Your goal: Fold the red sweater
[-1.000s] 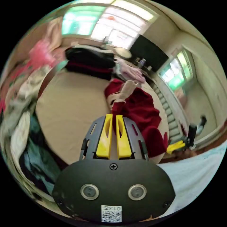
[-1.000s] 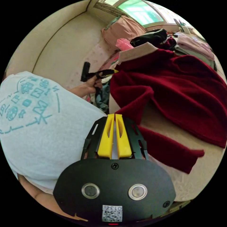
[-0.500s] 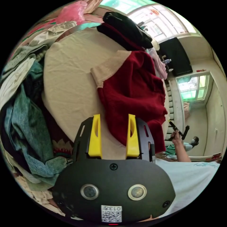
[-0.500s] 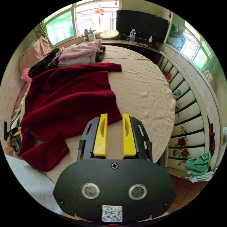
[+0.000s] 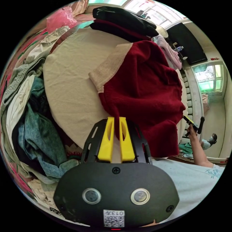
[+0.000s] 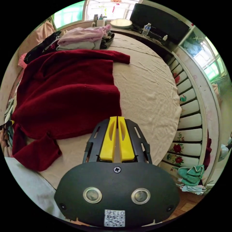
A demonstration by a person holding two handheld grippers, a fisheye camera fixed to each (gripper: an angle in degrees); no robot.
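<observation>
Tan bedsheet (image 6: 149,91), folded pink clothes (image 6: 79,36), rumpled laundry heap (image 5: 29,116)

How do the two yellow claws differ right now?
The left claw pinches red sweater cloth between its jaws; the right claw shows none between its own. The left claw sits near the sweater's beige trim, the right claw at a hem corner. Both are yellow and shut.

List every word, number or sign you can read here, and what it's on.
Left housing sticker: code square and tiny print, not clearly readable.
Right housing sticker: the same, not clearly readable.
Shirt print: teal, cut off, unreadable.
Bottle label: too small.
</observation>
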